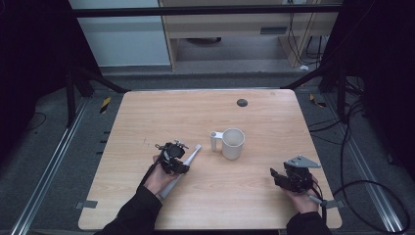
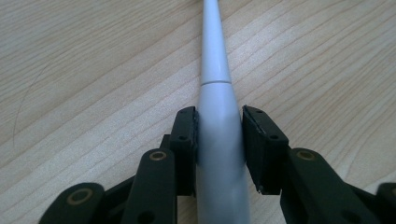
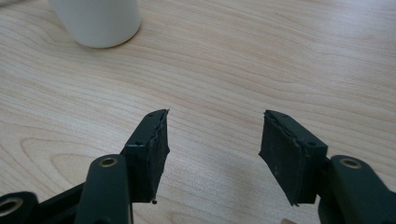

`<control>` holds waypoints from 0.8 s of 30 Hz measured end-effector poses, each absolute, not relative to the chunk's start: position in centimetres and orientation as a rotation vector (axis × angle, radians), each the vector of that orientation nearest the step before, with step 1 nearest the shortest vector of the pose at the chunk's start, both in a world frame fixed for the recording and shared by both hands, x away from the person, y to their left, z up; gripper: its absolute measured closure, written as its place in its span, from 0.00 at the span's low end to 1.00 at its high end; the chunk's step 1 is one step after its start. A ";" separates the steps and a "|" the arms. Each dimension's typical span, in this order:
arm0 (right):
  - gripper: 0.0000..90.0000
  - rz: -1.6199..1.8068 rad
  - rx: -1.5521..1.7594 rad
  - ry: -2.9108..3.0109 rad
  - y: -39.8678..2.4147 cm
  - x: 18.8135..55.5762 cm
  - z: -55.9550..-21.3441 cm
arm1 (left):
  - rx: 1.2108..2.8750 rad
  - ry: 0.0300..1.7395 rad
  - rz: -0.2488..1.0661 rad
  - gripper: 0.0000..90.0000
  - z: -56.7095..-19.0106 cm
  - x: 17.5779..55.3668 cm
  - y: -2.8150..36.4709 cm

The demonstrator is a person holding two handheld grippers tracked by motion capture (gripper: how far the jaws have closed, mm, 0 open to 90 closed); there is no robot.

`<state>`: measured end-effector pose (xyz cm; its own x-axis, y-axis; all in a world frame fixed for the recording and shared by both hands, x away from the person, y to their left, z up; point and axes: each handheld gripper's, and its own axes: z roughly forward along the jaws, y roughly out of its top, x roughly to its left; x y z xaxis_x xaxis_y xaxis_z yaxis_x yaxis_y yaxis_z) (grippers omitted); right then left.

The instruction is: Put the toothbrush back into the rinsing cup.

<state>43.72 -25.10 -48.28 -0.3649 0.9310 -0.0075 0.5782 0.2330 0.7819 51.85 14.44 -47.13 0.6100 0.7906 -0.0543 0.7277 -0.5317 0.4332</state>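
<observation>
The white toothbrush (image 2: pixel 219 140) is clamped between the left gripper (image 2: pixel 219 135) fingers; the right gripper (image 3: pixel 212 140) is held open. If lifted carelessly, the smooth handle could be lost to the desk (image 1: pixel 205 112).

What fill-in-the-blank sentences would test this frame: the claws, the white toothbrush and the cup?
1. The left claw has its pads on either side of the white ____ handle.
2. The right claw stands ____, with bare table between its pads.
3. The white cup stands upright with its handle toward the ____ side of the high view.
4. The toothbrush lies flat on the ____ table.

Missing words: toothbrush; open; left; wooden
</observation>
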 end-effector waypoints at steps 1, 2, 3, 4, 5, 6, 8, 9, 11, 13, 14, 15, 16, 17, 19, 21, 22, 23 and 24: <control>0.46 0.972 1.379 2.032 -25.1 43.7 -48.3 | 2.423 1.209 0.199 0.72 -47.1 51.9 14.4; 0.46 0.971 1.377 2.033 -25.1 43.7 -48.3 | 2.427 1.208 0.196 0.72 -47.1 51.8 14.4; 0.46 0.971 1.377 2.033 -25.1 43.8 -48.3 | 2.430 1.209 0.193 0.72 -47.1 51.8 14.4; 0.46 0.972 1.377 2.033 -25.1 43.8 -48.3 | 2.433 1.205 0.190 0.72 -47.1 51.8 14.4; 0.46 0.972 1.378 2.034 -25.1 43.8 -48.3 | 2.440 1.196 0.194 0.72 -47.1 51.8 14.4; 0.46 0.972 1.378 2.034 -25.1 43.8 -48.3 | 2.444 1.193 0.195 0.73 -47.1 51.8 14.3; 0.46 0.972 1.378 2.034 -25.1 43.8 -48.3 | 2.458 1.184 0.198 0.73 -47.0 51.8 14.2; 0.46 0.972 1.381 2.033 -25.1 43.8 -48.3 | 2.471 1.172 0.205 0.73 -47.0 51.8 14.2; 0.46 0.973 1.381 2.033 -25.1 43.7 -48.3 | 2.484 1.167 0.210 0.74 -47.0 51.8 14.1; 0.46 0.976 1.389 2.031 -25.1 43.7 -48.3 | 2.502 1.159 0.223 0.74 -46.9 51.8 14.0; 0.46 0.975 1.389 2.032 -25.1 43.7 -48.3 | 2.508 1.158 0.233 0.74 -46.9 51.8 14.0; 0.46 0.974 1.388 2.032 -25.1 43.8 -48.3 | 2.504 1.155 0.232 0.74 -46.8 51.7 14.0; 0.46 0.975 1.389 2.032 -25.1 43.7 -48.3 | 2.504 1.144 0.229 0.74 -46.8 51.7 14.1; 0.46 0.975 1.386 2.032 -25.1 43.7 -48.3 | 2.501 1.137 0.233 0.74 -46.6 51.7 14.2; 0.46 0.976 1.389 2.030 -25.2 43.7 -48.2 | 2.481 1.127 0.235 0.74 -46.2 51.6 14.3; 0.46 0.976 1.388 2.028 -25.2 43.7 -48.3 | 2.466 1.115 0.242 0.74 -45.8 51.4 14.6; 0.46 0.977 1.386 2.028 -25.3 43.7 -48.2 | 2.450 1.107 0.245 0.74 -45.5 51.3 14.7; 0.46 0.978 1.389 2.027 -25.3 43.7 -48.2 | 2.444 1.102 0.250 0.74 -45.3 51.2 14.9; 0.46 0.978 1.390 2.027 -25.3 43.7 -48.2 | 2.430 1.096 0.253 0.74 -45.1 51.0 15.0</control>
